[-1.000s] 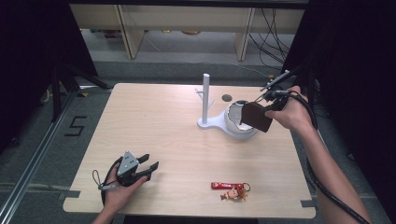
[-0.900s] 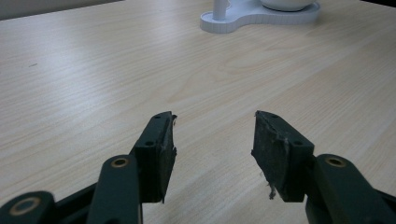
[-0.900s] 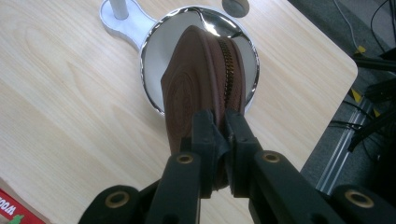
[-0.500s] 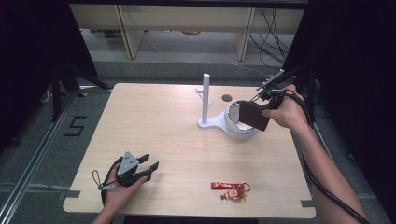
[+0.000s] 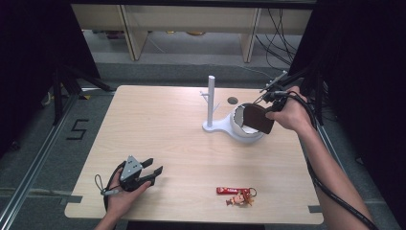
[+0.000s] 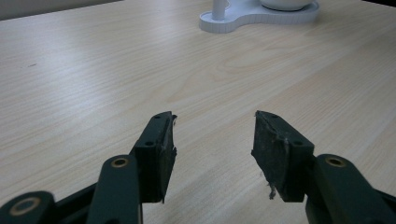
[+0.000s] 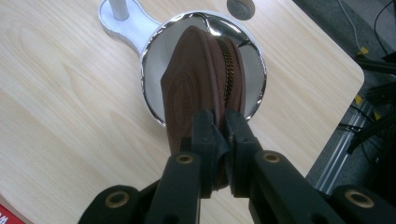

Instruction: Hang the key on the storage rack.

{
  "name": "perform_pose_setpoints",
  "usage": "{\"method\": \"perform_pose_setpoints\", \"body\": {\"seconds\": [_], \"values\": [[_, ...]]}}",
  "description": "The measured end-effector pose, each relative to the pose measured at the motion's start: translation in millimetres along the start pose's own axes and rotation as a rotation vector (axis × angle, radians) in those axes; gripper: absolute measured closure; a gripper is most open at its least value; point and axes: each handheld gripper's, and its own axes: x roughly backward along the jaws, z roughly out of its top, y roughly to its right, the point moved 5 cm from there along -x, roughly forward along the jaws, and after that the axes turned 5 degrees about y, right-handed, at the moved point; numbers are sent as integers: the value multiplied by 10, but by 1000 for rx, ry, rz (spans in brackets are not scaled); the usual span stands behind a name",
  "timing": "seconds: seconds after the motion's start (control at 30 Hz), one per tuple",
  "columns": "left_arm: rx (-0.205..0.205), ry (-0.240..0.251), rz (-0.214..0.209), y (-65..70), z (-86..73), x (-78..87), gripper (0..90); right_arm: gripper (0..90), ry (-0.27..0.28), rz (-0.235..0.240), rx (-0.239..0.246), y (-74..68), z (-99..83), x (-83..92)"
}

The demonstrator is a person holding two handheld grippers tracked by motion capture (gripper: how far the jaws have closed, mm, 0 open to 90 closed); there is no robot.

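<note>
A brown zipped wallet [image 5: 257, 119] hangs over the white bowl [image 5: 238, 127] of a stand with an upright post [image 5: 210, 98]. My right gripper [image 7: 221, 129] is shut on the wallet's [image 7: 201, 79] near edge, and the wallet's far end dips inside the bowl's rim [image 7: 154, 42]. In the high view that gripper [image 5: 271, 111] sits at the table's right side, held by a hand. My left gripper [image 5: 152, 173] rests low at the table's front left, open, with bare wood between its fingers [image 6: 159, 149].
A red keychain with a small figure [image 5: 236, 194] lies near the front edge, right of centre. A round cable hole [image 5: 232, 100] is in the tabletop behind the stand. The table's right edge [image 5: 306, 158] runs close under the right forearm. Black cables trail from both grippers.
The right hand with the wallet has shifted slightly toward the bowl. The left gripper has stayed still.
</note>
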Motion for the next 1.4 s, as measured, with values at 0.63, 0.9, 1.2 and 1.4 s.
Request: {"method": "perform_pose_setpoints", "body": {"seconds": [0.63,0.9,1.2,1.4], "values": [[2,0,0,-1,0,-1,474,845,-29,-9,14,-4,44,-180],[4,7,-6,-1,1,-5,474,844,-41,-6,36,-25,85,-269],[0,2,-2,2,0,0,474,843,-36,2,52,-74,120,-340],[2,6,-8,0,1,-4,474,841,-43,2,61,-95,134,-404]]}}
